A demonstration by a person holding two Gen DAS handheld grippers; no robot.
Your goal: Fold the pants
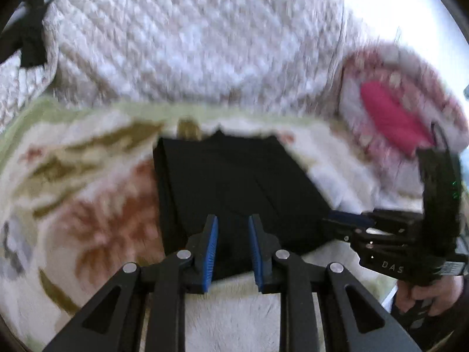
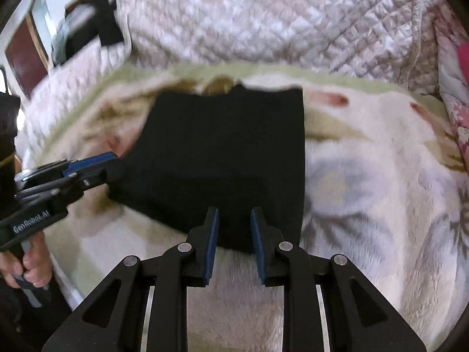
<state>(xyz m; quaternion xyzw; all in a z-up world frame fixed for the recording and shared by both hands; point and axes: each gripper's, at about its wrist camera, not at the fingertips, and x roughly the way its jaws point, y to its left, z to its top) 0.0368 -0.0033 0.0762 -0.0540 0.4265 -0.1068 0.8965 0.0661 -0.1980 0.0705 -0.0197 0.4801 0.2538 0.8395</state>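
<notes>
Two wrist views, both smeared by motion blur, show the black folded pants [image 1: 234,187] lying flat on a cream fleece blanket with a faded floral print and pale green border [image 1: 88,205]. The blur dissolves the cloth's far edge, so the small notch at its middle cannot be read as a waistband or a crotch. Black on black hides most creases; only a few faint diagonal folds show in the left view. Which end is waist and which is hem cannot be told.

In the right view the pants [image 2: 228,158] form a near-rectangular block. Its long axis seems to run away from the cameras toward the white quilted bedspread [image 2: 263,20] beyond the blanket, though the fisheye bending makes this uncertain.

The left gripper [image 1: 233,249] hangs over the near edge of the pants with its blue pads [image 1: 212,252] parted and nothing pinched between them; dark cloth shows through the gap. The right gripper [image 2: 233,245] stands likewise, jaws apart over the near edge, gripping nothing. Whether either fingertip touches the fabric is unclear.

Each view catches the other tool at its side, cut off by the frame, with a hand [image 2: 32,267] on its handle. A pink-patterned cushion [image 1: 404,102] at the right is too blurred to make out.
</notes>
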